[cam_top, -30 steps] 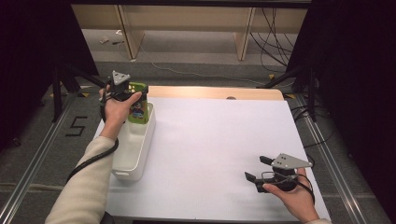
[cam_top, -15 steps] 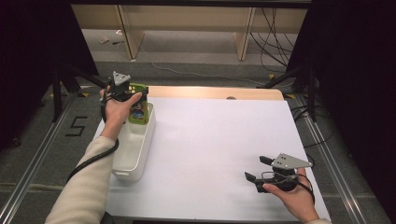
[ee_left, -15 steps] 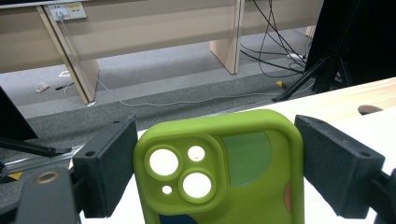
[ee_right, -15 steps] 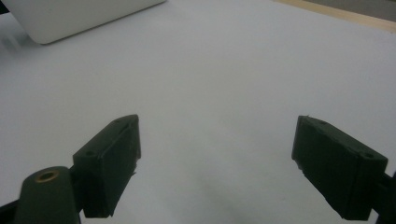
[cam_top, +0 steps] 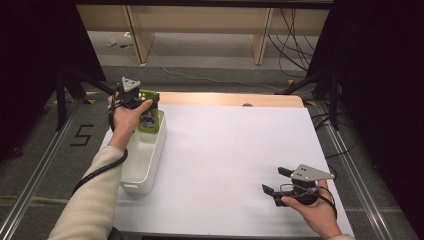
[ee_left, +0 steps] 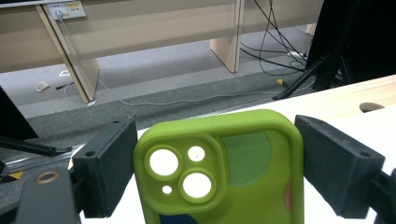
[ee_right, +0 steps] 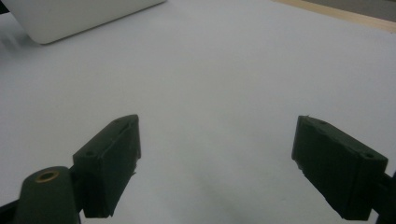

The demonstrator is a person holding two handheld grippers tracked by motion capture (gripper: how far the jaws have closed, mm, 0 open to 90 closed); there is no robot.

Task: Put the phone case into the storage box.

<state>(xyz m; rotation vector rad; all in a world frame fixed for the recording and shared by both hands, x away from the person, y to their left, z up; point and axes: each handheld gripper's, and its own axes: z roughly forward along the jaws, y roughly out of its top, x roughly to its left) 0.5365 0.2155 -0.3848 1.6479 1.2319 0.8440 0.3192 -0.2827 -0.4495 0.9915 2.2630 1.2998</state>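
- Left gripper point(cam_top: 145, 111): held in the person's left hand point(cam_top: 124, 120) at the far left of the table, above the far end of the white bin. Its two black jaws are seen clamped on the two long sides of a green phone case, one pad against each side.
- Phone case point(ee_left: 219, 172): bright green, soft-looking, with a raised square camera block pierced by two large round holes and two small ones. A darker green patch, a reddish mark and a dark blue area are printed on its back. It is held with the camera end pointing away from the hand. In the high view the phone case point(cam_top: 148, 116) is seen over the bin's far end; whether it touches the bin cannot be told.
- Bin point(cam_top: 144, 159): white, oblong, with rounded corners, set lengthwise along the left edge of the table. A corner of the bin point(ee_right: 70, 18) is also seen from the right gripper view.
- Right gripper point(cam_top: 273, 183): held in the person's right hand point(cam_top: 312, 212) at the near right of the table, well apart from the bin. Its jaws are spread wide, with nothing between them, just above the bare white surface.
- Table point(cam_top: 235, 155): covered by a white sheet, with a strip of pale wood left showing along the far edge.
- Sleeve point(cam_top: 92, 200): cream-coloured, on the left forearm, with a black cable trailing beside it.
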